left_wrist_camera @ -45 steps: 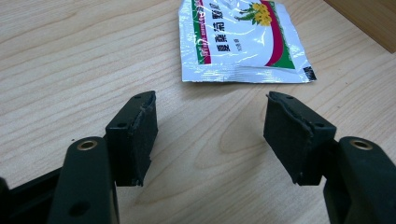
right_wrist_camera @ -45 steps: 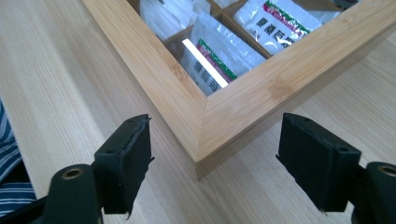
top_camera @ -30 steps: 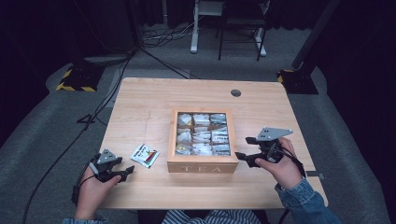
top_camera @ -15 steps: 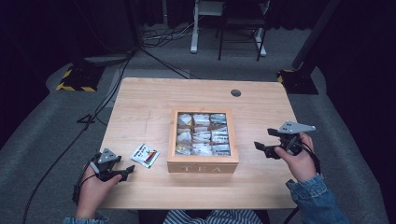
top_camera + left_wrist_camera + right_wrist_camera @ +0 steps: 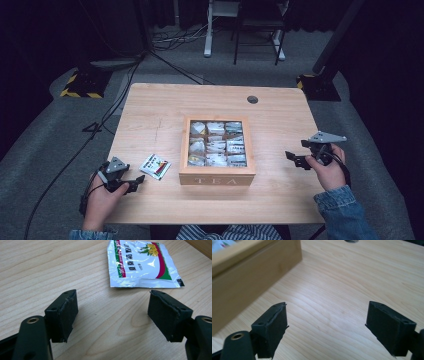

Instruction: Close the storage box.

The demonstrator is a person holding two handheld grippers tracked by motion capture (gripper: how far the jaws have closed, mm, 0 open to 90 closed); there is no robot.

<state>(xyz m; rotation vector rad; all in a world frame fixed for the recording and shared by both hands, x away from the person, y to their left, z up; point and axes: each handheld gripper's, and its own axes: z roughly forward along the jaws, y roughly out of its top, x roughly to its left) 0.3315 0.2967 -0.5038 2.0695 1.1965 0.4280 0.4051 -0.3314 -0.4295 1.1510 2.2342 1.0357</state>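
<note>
Resting near the table's left near corner, the left gripper [image 5: 135, 183] has its jaws apart, just opening wider, nothing between them, with the tea sachet [image 5: 155, 166] just beyond, left of the wooden tea box [image 5: 217, 176], while the right gripper [image 5: 295, 159], jaws likewise opening and empty, hovers right of the box.

right gripper [image 5: 296, 159] slid off toward 3 o'clock, away from the tea box [image 5: 217, 172], jaws have just been opening on nothing. left gripper [image 5: 134, 182] jaws also opening, empty, sachet [image 5: 155, 166] just ahead.
</note>
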